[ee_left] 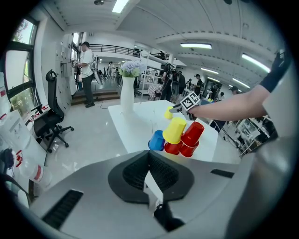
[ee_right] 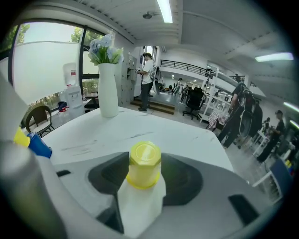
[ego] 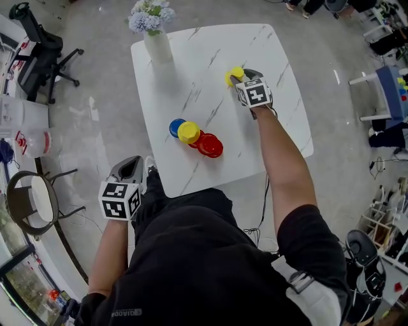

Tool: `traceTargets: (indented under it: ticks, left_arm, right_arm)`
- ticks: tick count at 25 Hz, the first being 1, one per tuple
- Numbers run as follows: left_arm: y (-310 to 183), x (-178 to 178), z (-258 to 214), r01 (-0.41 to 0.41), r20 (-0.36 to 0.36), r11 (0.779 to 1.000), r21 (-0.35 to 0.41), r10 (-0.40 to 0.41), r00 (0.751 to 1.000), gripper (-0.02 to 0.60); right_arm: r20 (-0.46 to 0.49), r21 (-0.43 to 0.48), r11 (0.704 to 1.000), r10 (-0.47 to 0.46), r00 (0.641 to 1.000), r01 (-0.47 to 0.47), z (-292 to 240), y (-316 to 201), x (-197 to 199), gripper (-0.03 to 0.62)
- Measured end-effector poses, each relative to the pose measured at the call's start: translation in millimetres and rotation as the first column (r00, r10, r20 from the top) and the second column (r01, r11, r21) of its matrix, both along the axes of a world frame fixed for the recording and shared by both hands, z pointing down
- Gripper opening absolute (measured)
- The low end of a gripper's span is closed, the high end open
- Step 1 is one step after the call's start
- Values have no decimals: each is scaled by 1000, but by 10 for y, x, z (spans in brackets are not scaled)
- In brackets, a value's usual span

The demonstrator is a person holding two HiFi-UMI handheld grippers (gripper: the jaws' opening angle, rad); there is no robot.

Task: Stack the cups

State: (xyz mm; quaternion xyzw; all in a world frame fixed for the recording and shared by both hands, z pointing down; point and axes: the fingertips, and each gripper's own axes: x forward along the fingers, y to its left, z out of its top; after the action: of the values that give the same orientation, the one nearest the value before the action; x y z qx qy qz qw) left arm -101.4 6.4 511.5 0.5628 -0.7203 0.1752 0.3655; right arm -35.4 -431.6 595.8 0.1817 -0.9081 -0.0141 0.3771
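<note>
The right gripper (ego: 243,79) sits in the upper middle of the head view, over the white marble table (ego: 255,44). Its jaws are clamped on a yellow cup (ego: 234,76). The right gripper view shows that cup upside down, flat base up, pinched between the two white jaws, with bare tabletop behind it.

The left gripper (ego: 131,165) is at the lower left of the head view, off the table's near edge and beside the person's black shirt (ego: 191,267). In its own view the jaws are pressed together with nothing between them.

The other cups cluster at the middle of the table, well apart from the held one. A blue cup (ego: 176,127) is on the left, a second yellow cup (ego: 189,132) touches it, and red cups (ego: 210,145) lie just to the right. From the left gripper view they lean on one another — the second yellow cup is tilted over the blue one.

A white vase (ego: 158,48) of pale flowers (ego: 152,16) stands at the table's upper left corner.

As for writing, each gripper's cube carries black-and-white square markers without letters. Small white print at the shirt's bottom edge seems to read "DIADORA" — it is too small to be sure.
</note>
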Motion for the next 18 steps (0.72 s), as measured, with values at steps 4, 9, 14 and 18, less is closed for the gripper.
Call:
traceTargets:
  ticks: [4,9,14,18]
  left_arm:
    - [-27,12,-6,-7,0,1000,4,7,1000,0]
    - [-97,42,-78,-38,8,999,19,38,999,0]
    - [-134,92,-147,-78,14,996,36,77,997,0]
    - [-177,142,-189,-106,-5,993,57,106,994,0]
  right_arm:
    - [38,8,1000,3,999,-3,-123,61,-18,210]
    - [96,6,1000,13,995,-13,-388,203,37,210]
    - [129,4,999,40,991,-41,-666,426,206,210]
    - [145,-1,999,42,989,-42,-866,685,352,210]
